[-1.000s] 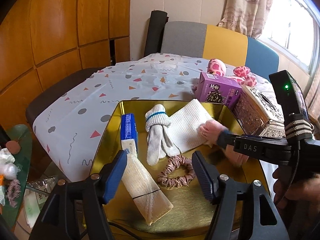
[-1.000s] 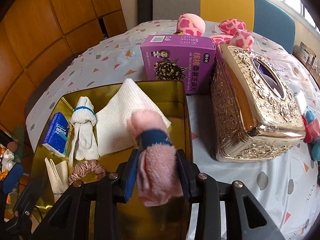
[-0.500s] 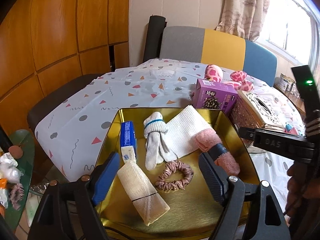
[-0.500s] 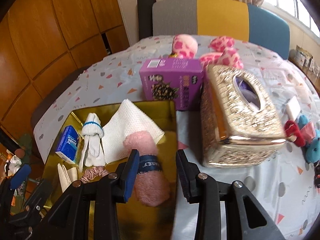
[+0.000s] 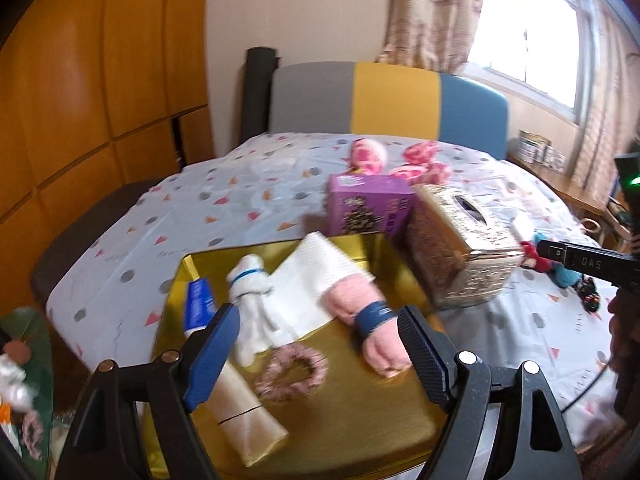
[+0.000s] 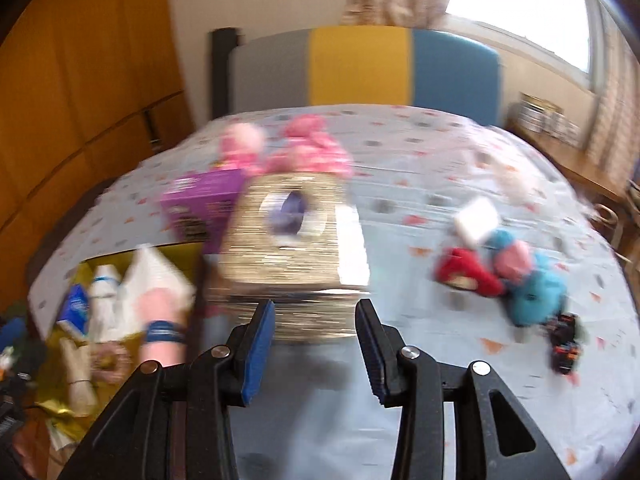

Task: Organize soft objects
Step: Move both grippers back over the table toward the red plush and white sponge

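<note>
A gold tray point(image 5: 360, 420) holds a pink rolled towel point(image 5: 368, 316) with a navy band, a white sock bundle point(image 5: 250, 284), a white cloth point(image 5: 308, 280), a pink scrunchie point(image 5: 292, 372), a beige roll point(image 5: 244, 412) and a blue tissue pack point(image 5: 198, 308). My left gripper point(image 5: 318, 320) hovers open above the tray, touching nothing. My right gripper point(image 6: 314, 308) is off to the tray's right, in front of the gold tissue box point(image 6: 288, 240). Its jaws are opening with nothing between them. The pink rolled towel point(image 6: 160, 312) lies at its lower left.
A purple box point(image 5: 368, 208) stands behind the tray, with pink plush toys point(image 5: 368, 154) beyond it. Red and blue plush toys point(image 6: 520, 280) and a small dark toy point(image 6: 564, 340) lie on the tablecloth at the right. A chair back point(image 5: 384, 100) stands at the far edge.
The right gripper let go of the pink rolled towel, left it in the tray and swung right toward the tissue box. The left gripper rose, drew back and opened wider.
</note>
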Available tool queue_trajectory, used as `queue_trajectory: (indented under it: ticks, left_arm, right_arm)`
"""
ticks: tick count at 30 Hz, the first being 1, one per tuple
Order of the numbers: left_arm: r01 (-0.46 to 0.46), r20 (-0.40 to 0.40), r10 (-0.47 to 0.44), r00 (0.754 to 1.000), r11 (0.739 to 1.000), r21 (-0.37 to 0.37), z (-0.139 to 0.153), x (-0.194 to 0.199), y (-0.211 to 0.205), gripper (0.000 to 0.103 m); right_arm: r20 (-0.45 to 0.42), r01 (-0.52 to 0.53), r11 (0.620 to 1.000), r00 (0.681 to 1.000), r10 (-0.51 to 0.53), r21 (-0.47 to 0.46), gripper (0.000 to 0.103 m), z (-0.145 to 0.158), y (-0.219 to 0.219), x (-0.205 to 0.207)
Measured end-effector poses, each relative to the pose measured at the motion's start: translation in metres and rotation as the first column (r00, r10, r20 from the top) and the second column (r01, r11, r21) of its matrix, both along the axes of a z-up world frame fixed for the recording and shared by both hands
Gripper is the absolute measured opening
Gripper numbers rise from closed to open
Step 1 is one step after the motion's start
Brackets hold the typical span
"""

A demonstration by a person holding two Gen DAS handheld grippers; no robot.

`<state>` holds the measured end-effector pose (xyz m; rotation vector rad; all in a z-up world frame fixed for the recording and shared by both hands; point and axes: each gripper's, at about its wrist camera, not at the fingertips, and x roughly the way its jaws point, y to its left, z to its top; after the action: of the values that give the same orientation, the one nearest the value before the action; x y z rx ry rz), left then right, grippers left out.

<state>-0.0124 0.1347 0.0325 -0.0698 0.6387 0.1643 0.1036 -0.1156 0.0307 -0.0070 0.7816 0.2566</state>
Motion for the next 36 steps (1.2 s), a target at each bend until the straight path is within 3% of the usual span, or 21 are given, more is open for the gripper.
queue_trajectory:
  ticks: [3,6,11,14,15,17,24,29,32,36]
  left_arm:
    - [0.074,0.005,-0.074,0.997,0.997,0.002,0.007,0.008,-0.018,0.081]
    - [0.159,0.006,-0.159,0.987,0.987,0.009,0.013,0.018,-0.043,0.081]
    - [0.278,-0.013,-0.278,0.961,0.96,0.026,0.019,0.037,-0.092,0.081]
    - [0.347,-0.032,-0.347,0.937,0.937,0.026,0.022,0.054,-0.127,0.08]
    - [0.366,-0.04,-0.365,0.93,0.931,0.022,0.022,0.059,-0.137,0.079]
    - [0.41,-0.06,-0.409,0.911,0.912,0.004,0.021,0.075,-0.164,0.078]
    - [0.496,-0.124,-0.495,0.86,0.868,-0.023,0.009,0.13,-0.247,0.075]
    - [0.52,-0.205,-0.519,0.83,0.852,-0.053,-0.02,0.181,-0.295,0.075]
    - [0.495,-0.228,-0.493,0.84,0.867,-0.052,-0.039,0.213,-0.311,0.078]
    - [0.471,-0.254,-0.468,0.846,0.88,-0.054,-0.061,0.252,-0.327,0.081]
  right_arm:
    - [-0.015,0.124,0.992,0.992,-0.124,-0.01,0.042,-0.003,-0.055,0.012]
    - [-0.025,0.292,0.957,0.956,-0.291,-0.001,0.042,-0.008,-0.12,0.023]
    - [-0.06,0.562,0.825,0.827,-0.559,0.059,0.042,-0.027,-0.223,0.024]
    - [-0.124,0.661,0.741,0.75,-0.649,0.118,0.042,-0.042,-0.261,0.016]
    - [-0.172,0.686,0.706,0.728,-0.664,0.176,0.042,-0.046,-0.273,0.014]
    - [-0.206,0.706,0.665,0.708,-0.676,0.245,0.042,-0.049,-0.285,0.009]
    - [-0.233,0.68,0.668,0.733,-0.64,0.304,0.042,-0.049,-0.285,0.012]
    - [-0.261,0.679,0.635,0.731,-0.631,0.368,0.042,-0.053,-0.294,0.005]
    - [-0.284,0.679,0.617,0.73,-0.621,0.397,0.042,-0.056,-0.298,0.005]
    - [-0.304,0.665,0.621,0.745,-0.594,0.415,0.042,-0.06,-0.298,0.008]
